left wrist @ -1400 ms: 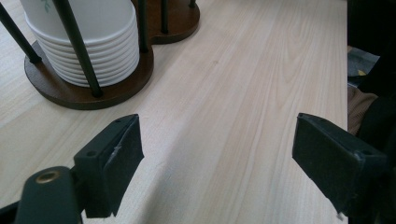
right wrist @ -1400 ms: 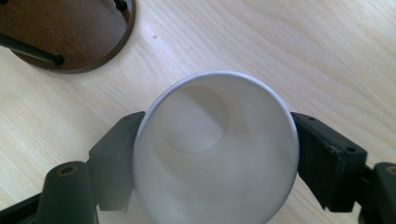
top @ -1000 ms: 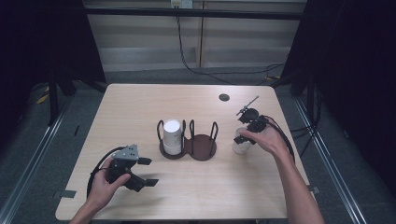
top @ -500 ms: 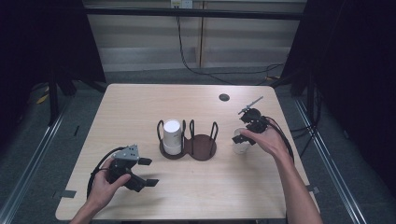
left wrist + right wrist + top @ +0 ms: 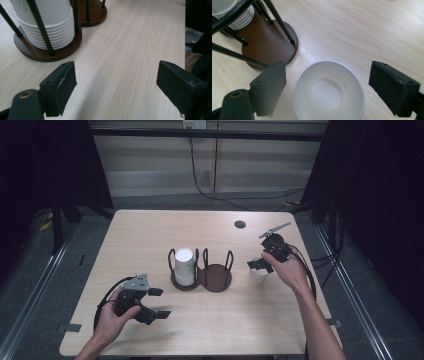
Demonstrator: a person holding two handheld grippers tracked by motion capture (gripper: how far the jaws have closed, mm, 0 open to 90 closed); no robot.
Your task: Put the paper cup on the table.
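Cup (image 5: 329, 91) stands upright on the table (image 5: 150, 235) between the spread jaws of the right gripper (image 5: 264, 264), which have just been opening (pads clear). Judged set down; withdrawal remains. Left gripper (image 5: 117, 92) gapes, idle.

Upright paper cup (image 5: 329, 93) between spread gripper (image 5: 329, 85) jaws

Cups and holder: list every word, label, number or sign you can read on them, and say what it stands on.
No readable text anywhere.
Stack of white cups: a small green leaf-like print near the top edge, no letters legible.
Single white cup between the open right gripper jaws: plain inside, no marking.
Brown cup holder: no label.
Left gripper: no markings.
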